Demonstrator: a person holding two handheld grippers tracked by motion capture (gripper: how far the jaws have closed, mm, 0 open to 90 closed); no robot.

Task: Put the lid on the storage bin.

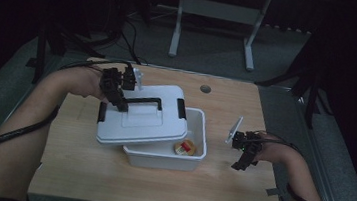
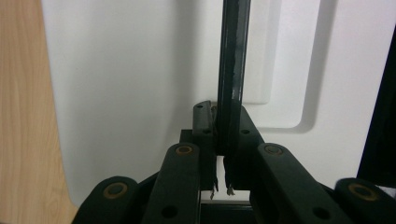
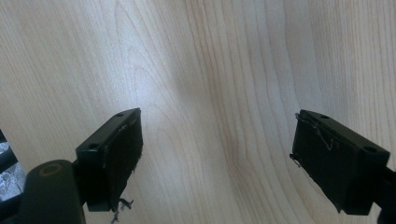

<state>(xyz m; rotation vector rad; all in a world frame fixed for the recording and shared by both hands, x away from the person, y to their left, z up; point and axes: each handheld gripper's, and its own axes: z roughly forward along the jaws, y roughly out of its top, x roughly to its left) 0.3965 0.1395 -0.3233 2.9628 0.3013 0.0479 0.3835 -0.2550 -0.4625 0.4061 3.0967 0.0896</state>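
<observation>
A white box lid [image 1: 142, 119] with a black handle [image 1: 143, 101] and black side clips lies askew over the left part of an open white box [image 1: 196, 147]. My left gripper [image 1: 121, 107] is shut on the left end of that handle; in the left gripper view the handle bar [image 2: 232, 70] runs up from between the closed jaws across the white lid [image 2: 121, 93]. Inside the box lies a small round yellow and red item [image 1: 185, 147]. My right gripper [image 1: 238, 164] hovers open over bare wood to the right of the box, nothing between its fingers [image 3: 114, 154].
The light wooden table [image 1: 167, 190] has a round cable hole [image 1: 205, 89] near its far edge. Cables trail from both grippers past the forearms. Beyond the table stand the metal legs of another desk [image 1: 176, 30] on a dark floor.
</observation>
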